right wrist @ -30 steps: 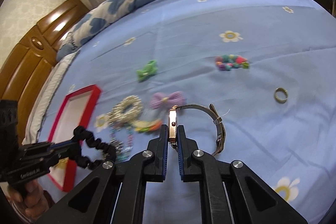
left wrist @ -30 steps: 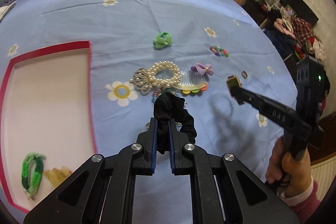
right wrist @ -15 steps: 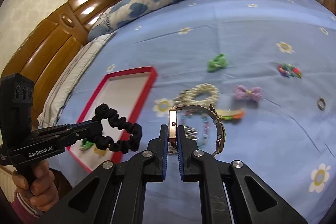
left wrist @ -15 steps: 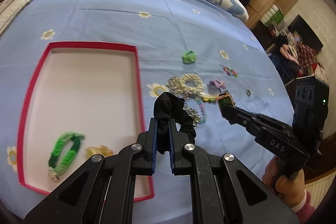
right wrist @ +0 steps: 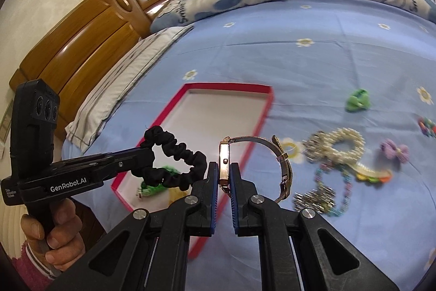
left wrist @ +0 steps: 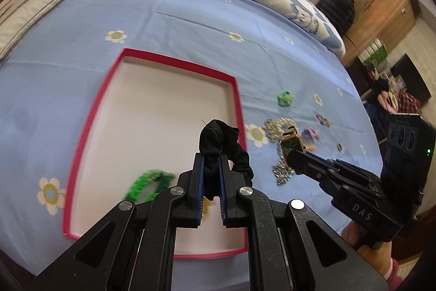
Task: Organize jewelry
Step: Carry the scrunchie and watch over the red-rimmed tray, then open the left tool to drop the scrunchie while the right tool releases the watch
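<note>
You have two grippers in the air over the bed [right wrist: 313,67], each carrying one piece. Your left gripper [left wrist: 211,162] has its jaws pinched tight on one black scrunchie [left wrist: 218,141], which hangs above the near right part of the red-rimmed tray [left wrist: 174,62]. Your right gripper [right wrist: 224,171] has its jaws pressed on the case of one gold watch [right wrist: 224,162], its mesh band [right wrist: 283,168] looping off to the right — it hangs over the tray's right rim as the right wrist view shows it.

Inside the tray lie two things: one green braided band [left wrist: 148,182] and one pale yellow piece [right wrist: 175,192], too blurred to name.

Out on the blue sheet I count one green bow [right wrist: 358,100], one purple bow [right wrist: 395,150], one pearl bracelet [right wrist: 346,143], one comb with coloured dots [right wrist: 373,175], one beaded chain [right wrist: 333,195], one cluster of coloured beads [right wrist: 427,126] and one small ring [left wrist: 339,146] — all well apart from the tray.
</note>
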A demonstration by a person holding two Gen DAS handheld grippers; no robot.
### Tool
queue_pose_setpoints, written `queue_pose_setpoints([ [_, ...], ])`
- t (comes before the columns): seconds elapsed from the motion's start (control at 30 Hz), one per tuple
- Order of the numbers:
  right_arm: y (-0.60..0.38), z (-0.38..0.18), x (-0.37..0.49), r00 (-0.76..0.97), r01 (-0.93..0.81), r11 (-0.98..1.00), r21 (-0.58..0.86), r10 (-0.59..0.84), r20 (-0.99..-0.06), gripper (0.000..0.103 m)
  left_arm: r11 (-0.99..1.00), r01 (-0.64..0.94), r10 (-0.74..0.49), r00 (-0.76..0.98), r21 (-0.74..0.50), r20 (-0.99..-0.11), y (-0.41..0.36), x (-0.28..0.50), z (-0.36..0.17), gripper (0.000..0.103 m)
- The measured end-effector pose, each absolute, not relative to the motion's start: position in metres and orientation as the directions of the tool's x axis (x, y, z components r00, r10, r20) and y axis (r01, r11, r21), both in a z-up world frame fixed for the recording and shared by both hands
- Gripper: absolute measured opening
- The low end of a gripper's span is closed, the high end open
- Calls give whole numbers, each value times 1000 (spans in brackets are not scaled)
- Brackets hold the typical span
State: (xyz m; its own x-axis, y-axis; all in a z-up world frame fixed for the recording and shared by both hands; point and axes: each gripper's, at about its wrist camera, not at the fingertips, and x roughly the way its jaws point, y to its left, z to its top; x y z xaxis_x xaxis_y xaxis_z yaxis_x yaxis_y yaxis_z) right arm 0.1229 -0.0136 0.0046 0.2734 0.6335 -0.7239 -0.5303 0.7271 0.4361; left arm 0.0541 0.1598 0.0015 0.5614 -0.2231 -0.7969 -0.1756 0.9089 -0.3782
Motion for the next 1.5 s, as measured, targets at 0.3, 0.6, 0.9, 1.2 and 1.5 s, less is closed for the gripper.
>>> queue_pose_setpoints([
  [0.3,33,-5,125,208,-586,684,434,645,-736,8,891,-246,-189,563,-382,-804,194,52,-10,8],
  [0.6,71,-31,132,143,-618,664,421,621,-770,8,872,-313,-167,533,-377,-829,222,60,-38,8],
  [0.9,88,-62,135,79,-620,665,416,581,-810,8,876,-356,-135,468,-326,-873,232,63,-70,8],
  [1.2,92,-69,135,53,-623,661,419,570,-820,13,886,-354,-123,441,-298,-889,230,61,-78,13],
  [1.5,89,-63,135,70,-617,667,417,575,-815,25,894,-353,-104,434,-275,-895,226,56,-71,34],
])
